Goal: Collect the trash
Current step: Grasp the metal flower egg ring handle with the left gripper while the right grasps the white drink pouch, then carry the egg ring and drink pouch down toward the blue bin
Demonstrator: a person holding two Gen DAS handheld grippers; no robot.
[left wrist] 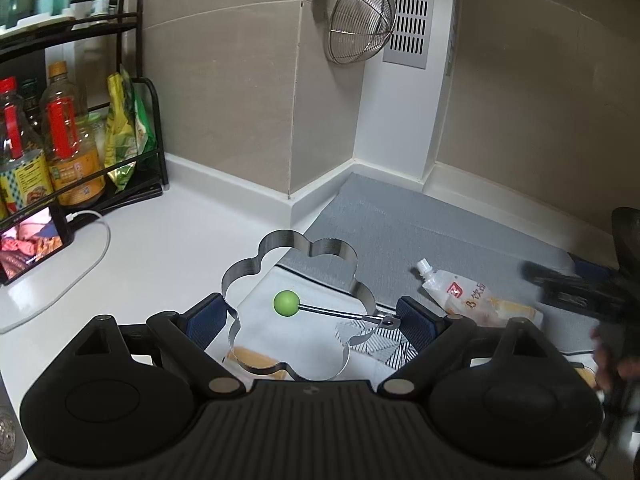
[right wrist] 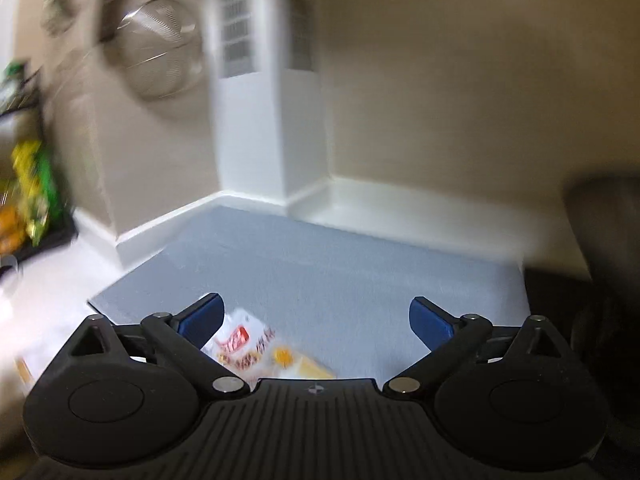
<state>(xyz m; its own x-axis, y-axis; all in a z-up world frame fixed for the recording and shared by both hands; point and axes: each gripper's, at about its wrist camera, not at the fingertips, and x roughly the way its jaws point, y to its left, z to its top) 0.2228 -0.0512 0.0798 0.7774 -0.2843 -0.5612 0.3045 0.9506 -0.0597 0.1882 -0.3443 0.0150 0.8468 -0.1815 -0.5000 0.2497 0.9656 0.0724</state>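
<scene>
left gripper angled down, gripping egg ring

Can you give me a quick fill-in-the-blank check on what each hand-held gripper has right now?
1. The left hand-held gripper is shut on a flower-shaped metal ____.
2. The ball on its handle is ____.
3. The right hand-held gripper is ____, with nothing between its pads.
4. The drink pouch lies on the ____ mat.

Missing: ring; green; open; grey
</scene>
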